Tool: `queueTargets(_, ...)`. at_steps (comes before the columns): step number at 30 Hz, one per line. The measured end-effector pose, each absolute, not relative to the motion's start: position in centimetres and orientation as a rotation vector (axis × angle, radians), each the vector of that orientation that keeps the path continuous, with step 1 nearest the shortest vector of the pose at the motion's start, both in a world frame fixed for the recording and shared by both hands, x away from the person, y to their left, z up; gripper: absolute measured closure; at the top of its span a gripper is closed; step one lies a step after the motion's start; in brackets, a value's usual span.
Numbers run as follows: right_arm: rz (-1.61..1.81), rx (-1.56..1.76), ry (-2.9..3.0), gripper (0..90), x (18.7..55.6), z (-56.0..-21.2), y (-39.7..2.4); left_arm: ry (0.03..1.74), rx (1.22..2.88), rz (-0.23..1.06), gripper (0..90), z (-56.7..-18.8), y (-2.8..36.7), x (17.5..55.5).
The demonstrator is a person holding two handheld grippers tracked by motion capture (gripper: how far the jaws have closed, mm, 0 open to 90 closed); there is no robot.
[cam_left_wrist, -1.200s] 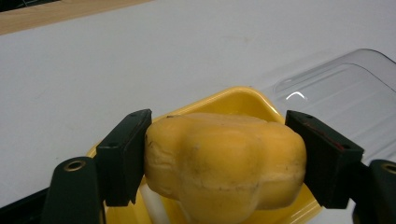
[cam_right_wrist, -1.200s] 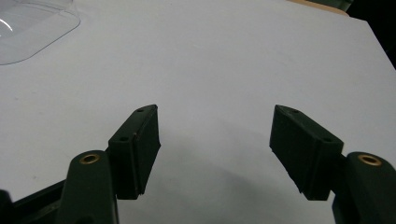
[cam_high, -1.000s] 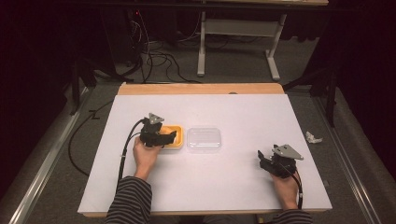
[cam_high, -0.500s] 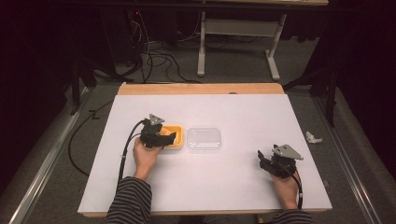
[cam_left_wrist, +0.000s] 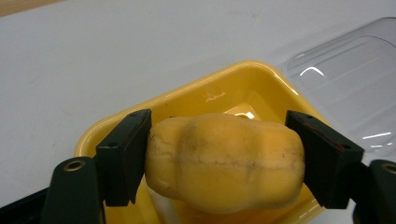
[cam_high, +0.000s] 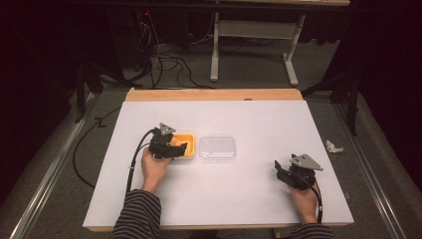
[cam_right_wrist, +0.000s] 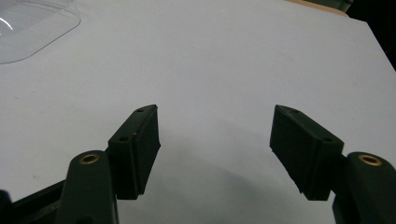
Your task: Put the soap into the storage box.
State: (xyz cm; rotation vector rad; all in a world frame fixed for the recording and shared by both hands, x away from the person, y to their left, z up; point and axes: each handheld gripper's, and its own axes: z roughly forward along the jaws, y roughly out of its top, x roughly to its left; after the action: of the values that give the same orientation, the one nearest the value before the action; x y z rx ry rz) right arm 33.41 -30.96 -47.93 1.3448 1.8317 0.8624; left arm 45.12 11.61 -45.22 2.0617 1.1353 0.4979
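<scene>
My left gripper is shut on a lumpy yellow-orange food item with dark scuffs, one jaw at each end of it. The item hangs just over a yellow plastic container, low inside its rim. From above, the left gripper sits at the near left edge of the yellow container, left of the table's centre. A clear plastic lid lies flat right beside the container. My right gripper is open with nothing between its jaws, resting low over the white table near the front right.
The white table top has a wooden strip along its far edge. The clear lid's corner lies far off, at the top left of the right gripper view. A black cable trails from the left gripper. Crumpled paper lies on the floor to the right.
</scene>
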Motion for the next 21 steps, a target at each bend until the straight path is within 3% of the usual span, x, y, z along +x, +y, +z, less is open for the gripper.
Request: queueTargets(21, 0.861, 1.337, 1.836, 33.6, 33.42, -47.92, -30.96, 1.186, 2.148, 0.52, 25.9, -45.89, 12.37, 45.35)
